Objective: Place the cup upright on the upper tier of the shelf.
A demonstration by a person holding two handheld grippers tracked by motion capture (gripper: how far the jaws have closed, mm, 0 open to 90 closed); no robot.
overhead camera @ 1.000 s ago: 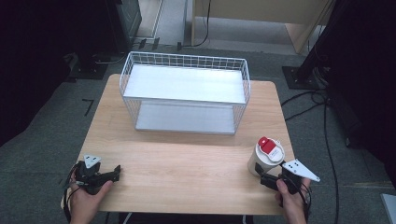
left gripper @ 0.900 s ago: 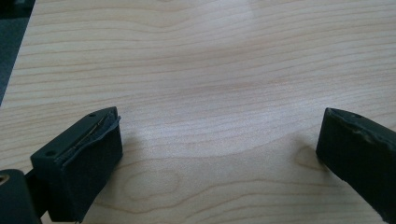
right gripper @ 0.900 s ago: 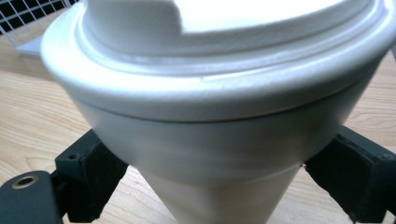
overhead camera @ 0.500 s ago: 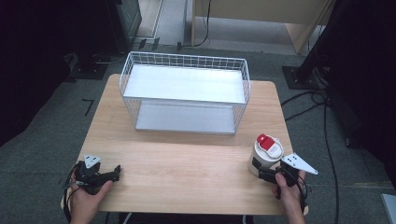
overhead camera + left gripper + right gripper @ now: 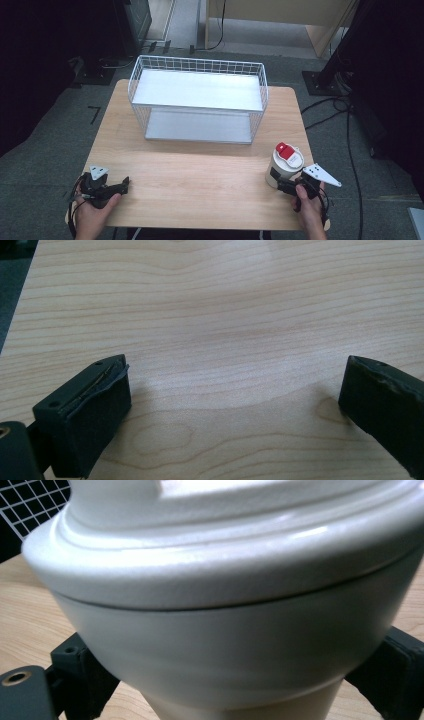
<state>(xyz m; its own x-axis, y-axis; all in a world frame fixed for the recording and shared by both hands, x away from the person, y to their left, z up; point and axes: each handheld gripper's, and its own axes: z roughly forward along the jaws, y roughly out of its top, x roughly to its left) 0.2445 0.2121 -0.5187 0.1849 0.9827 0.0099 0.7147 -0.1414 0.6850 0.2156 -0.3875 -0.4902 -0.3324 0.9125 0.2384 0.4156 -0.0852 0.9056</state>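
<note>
Right tongs (image 5: 283,186) sit with jaws either side of the white cup (image 5: 285,165), upright with a red-patched lid at the surface's (image 5: 200,175) near right; whether they're actually clamping it, I can't tell. Left tongs (image 5: 123,186) gape apart over bare wood.

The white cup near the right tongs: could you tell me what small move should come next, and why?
Probably close the right tongs on the white cup. In the right gripper view the jaws already sit on either side of its lower body, though contact cannot be confirmed. The cup stands upright on the table, while the left tongs rest open, apart.
</note>
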